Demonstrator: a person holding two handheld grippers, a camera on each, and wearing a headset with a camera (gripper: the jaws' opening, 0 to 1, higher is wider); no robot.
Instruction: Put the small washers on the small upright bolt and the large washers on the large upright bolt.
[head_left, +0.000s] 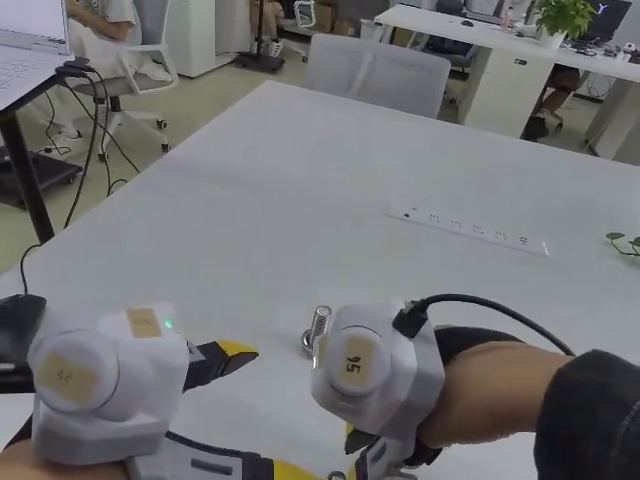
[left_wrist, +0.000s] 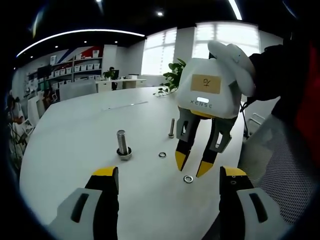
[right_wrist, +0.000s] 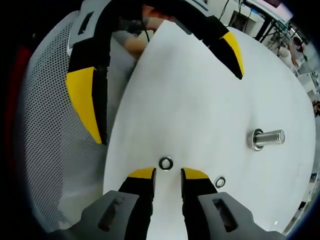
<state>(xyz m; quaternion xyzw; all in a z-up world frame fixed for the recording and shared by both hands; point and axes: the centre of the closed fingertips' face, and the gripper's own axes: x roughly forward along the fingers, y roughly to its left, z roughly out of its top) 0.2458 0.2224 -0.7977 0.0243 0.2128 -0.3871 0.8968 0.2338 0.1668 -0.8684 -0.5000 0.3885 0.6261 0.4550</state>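
Observation:
The large upright bolt (left_wrist: 122, 144) (right_wrist: 267, 138) (head_left: 319, 326) stands on the white table (head_left: 300, 190). Farther off stands the small upright bolt (left_wrist: 171, 128). One loose washer (right_wrist: 166, 163) (left_wrist: 188, 178) lies flat just ahead of my right gripper (right_wrist: 169, 173) (left_wrist: 192, 163). That gripper points down at the table, its jaws a narrow gap apart and holding nothing. A second washer (right_wrist: 219, 182) (left_wrist: 162, 154) lies between it and the bolts. My left gripper (left_wrist: 169, 172) (head_left: 262, 408) hovers wide open and empty, facing the right one.
A white power strip (head_left: 468, 228) lies farther back on the table. A grey chair (head_left: 375, 70) stands at the far edge. A black mouse (head_left: 15, 312) sits at the left edge, and a mesh chair back (right_wrist: 55, 125) is close behind the near table edge.

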